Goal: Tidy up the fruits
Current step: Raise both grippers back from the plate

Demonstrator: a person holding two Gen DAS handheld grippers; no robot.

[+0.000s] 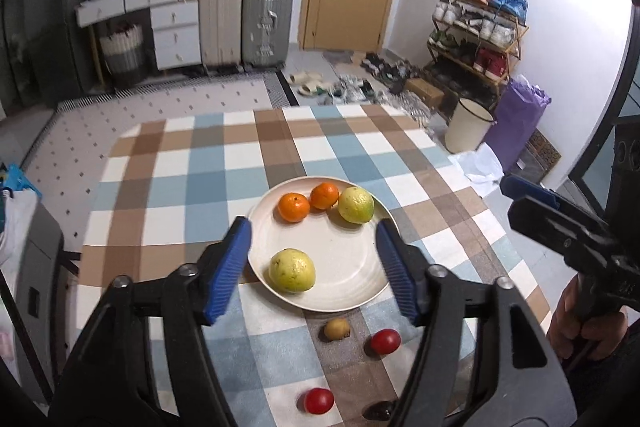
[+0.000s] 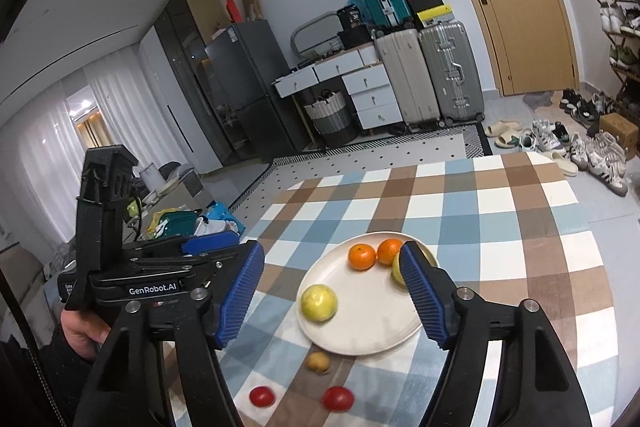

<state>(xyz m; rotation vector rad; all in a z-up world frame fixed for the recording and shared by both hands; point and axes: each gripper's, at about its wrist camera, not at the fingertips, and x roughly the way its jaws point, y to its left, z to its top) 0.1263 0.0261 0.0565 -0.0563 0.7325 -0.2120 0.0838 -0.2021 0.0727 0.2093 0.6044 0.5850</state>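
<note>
Fingers of left gripper (image 1: 314,267) spread apart above plate (image 1: 352,283), holding nothing; right gripper (image 2: 332,293) fingers likewise apart, empty. Plate on checkered desk (image 1: 192,179) carries two oranges (image 1: 294,207), two yellow-green fruits (image 1: 292,271). Near plate's front edge on desk: small brown fruit (image 1: 337,329), two red tomatoes (image 1: 385,341).

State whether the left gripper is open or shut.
Open: the left gripper has its blue fingers spread wide above the plate, holding nothing.

The right tongs' finger (image 2: 424,291) hides most of the far guava (image 2: 397,273).
</note>
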